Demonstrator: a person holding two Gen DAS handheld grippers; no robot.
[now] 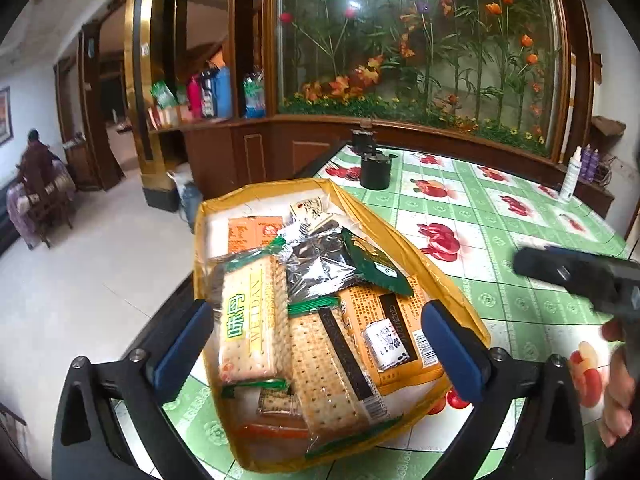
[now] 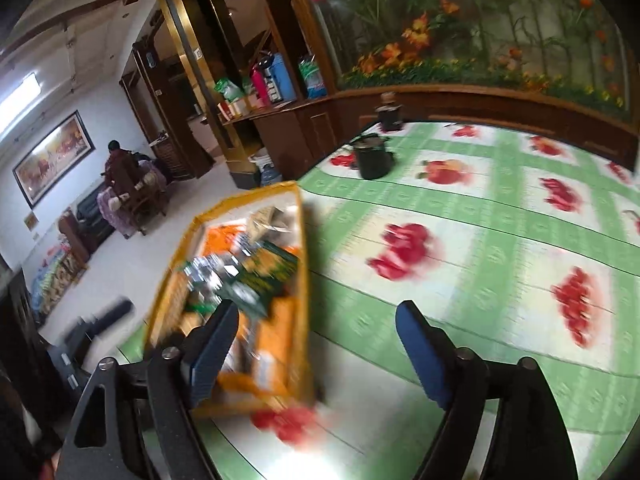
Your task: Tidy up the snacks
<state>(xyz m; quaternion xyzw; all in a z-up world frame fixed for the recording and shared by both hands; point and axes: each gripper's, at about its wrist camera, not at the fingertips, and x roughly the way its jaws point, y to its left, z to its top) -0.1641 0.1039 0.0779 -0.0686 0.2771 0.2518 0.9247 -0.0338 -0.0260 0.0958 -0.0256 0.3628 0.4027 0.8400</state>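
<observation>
A yellow tray lies at the table's left edge, full of snack packets. Among them are a green-trimmed cracker pack, a longer cracker pack, an orange packet, a dark green packet and a silver one. My left gripper is open, its blue pads standing wide on either side of the tray's near half and not pressing on it. My right gripper is open over the tablecloth, just right of the blurred tray, with nothing held. In the left wrist view it shows at the right, carried by a hand.
The table wears a green and white fruit-print cloth. A black pot stands at the far side, and a spray bottle at the far right. The table's left edge drops to the floor. A person sits far off at the left.
</observation>
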